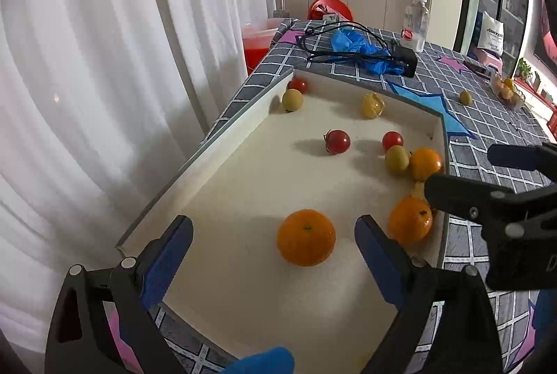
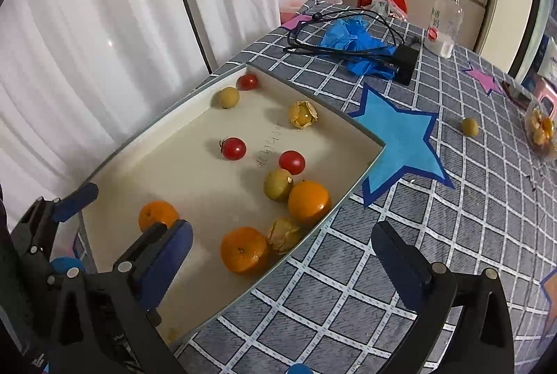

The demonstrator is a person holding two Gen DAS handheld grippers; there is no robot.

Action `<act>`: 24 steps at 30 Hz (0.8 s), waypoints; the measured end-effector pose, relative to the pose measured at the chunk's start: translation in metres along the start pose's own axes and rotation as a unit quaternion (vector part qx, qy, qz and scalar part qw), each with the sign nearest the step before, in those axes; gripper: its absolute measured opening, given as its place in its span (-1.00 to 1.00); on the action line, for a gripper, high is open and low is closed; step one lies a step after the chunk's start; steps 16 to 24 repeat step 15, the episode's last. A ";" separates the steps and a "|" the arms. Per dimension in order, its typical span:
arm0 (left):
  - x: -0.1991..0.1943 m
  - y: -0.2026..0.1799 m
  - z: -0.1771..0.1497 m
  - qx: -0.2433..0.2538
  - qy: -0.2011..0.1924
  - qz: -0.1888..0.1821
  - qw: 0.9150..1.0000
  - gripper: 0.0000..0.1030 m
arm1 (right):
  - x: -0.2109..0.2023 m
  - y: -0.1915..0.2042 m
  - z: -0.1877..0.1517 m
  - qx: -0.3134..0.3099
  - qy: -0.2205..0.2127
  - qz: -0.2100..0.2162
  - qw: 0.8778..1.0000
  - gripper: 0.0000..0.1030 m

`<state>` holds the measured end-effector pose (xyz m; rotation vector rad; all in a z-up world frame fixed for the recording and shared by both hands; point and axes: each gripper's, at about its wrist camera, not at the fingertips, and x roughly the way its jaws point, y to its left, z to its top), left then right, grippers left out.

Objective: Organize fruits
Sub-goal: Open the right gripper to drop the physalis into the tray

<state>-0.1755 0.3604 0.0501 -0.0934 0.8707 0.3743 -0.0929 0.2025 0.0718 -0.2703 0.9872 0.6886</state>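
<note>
**A:** Where the checked tablecloth (image 2: pixel 400 235) runs toward the far edge, how much of it is cut off?

**B:** Its right side is lost at the lens rim in both views. The shallow cream tray (image 1: pixel 222 144) is seen lying on it beside the white curtain (image 1: pixel 87 95), and the tray's near end is covered by the tongs.

**A:** And the tongs themselves?

**B:** The left gripper (image 1: pixel 273 250) is held spread wide above the near part of the tray, nothing pinched; one orange (image 1: pixel 306 237) is framed just ahead of its fingers. The right gripper (image 2: pixel 282 257) is likewise spread and empty, astride the tray's right wall.

**A:** Where is the fruit found?

**B:** Three oranges, three red cherry tomatoes (image 2: pixel 233 148), two yellow-green round fruits and two husked physalis (image 2: pixel 302 114) are scattered inside the tray. One orange (image 2: pixel 158 215) is partly hidden behind the right gripper's left finger. One small yellow fruit (image 2: pixel 470 126) is left out on the cloth, well apart from the tray.

**A:** Anything hard to make out?

**B:** A clear container of fruit (image 2: pixel 541 130) at the right edge is cropped and blurred.
</note>
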 end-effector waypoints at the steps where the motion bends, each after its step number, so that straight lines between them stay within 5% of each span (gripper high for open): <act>1: 0.000 0.000 0.000 0.000 0.000 0.000 1.000 0.85 | 0.000 0.001 0.000 -0.002 0.000 0.001 1.000 1.00; 24: -0.006 -0.008 -0.002 0.016 -0.014 -0.002 1.000 0.85 | -0.002 0.006 -0.004 -0.017 0.000 -0.001 1.000 1.00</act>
